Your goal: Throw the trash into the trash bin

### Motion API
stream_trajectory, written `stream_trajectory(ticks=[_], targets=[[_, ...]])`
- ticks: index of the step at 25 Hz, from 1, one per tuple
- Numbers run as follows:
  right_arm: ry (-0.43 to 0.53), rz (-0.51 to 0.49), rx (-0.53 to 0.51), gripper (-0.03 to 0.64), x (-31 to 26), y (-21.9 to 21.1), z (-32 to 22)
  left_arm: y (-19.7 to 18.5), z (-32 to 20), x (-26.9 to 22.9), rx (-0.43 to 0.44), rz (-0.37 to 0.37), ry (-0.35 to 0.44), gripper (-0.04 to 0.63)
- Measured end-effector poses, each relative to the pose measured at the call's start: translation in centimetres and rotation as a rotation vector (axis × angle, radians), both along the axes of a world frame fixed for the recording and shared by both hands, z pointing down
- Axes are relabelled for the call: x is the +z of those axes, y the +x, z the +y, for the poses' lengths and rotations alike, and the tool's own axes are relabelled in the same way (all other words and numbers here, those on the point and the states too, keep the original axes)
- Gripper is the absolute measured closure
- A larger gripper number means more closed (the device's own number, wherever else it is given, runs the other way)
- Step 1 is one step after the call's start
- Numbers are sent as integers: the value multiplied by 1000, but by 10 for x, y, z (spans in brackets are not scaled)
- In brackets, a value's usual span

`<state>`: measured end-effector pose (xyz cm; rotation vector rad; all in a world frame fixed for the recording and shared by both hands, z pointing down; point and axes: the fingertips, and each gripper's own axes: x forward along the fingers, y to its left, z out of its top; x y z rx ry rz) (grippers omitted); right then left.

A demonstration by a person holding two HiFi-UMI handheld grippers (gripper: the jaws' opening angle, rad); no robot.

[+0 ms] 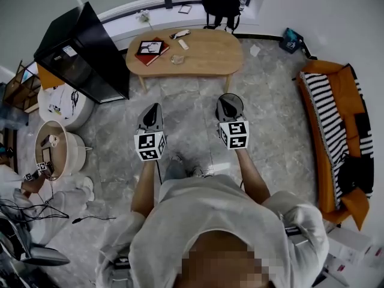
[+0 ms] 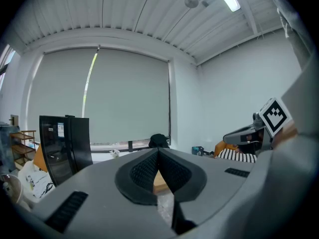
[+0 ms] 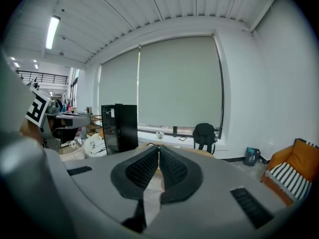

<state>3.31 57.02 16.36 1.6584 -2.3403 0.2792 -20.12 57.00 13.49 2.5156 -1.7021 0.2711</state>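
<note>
Both grippers are held side by side over the grey floor, pointing at a low wooden table (image 1: 210, 56). On that table lies a small crumpled clear piece of trash (image 1: 177, 59), well ahead of both grippers. My left gripper (image 1: 153, 107) is shut, its tips meeting with nothing between them (image 2: 158, 151). My right gripper (image 1: 227, 99) is shut and empty too (image 3: 158, 147). A round white bin (image 1: 78, 155) with a tan inside stands on the floor far to the left.
On the table are also books (image 1: 150, 48), a white item (image 1: 183, 44) and a dark item (image 1: 179, 34). A black cabinet (image 1: 84, 53) stands left of the table, an orange sofa (image 1: 336, 101) at the right, a black backpack (image 1: 221, 2) behind the table.
</note>
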Motion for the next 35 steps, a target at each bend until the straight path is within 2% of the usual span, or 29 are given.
stream_trajectory(ticks=[10,35], targets=[[-12,-19,2,586,10,-4,-47,2,-53,9,31,17,-5,577],[20,15,104,586,-10,-71,-297,-57,-324,-1,153,68,9,577]])
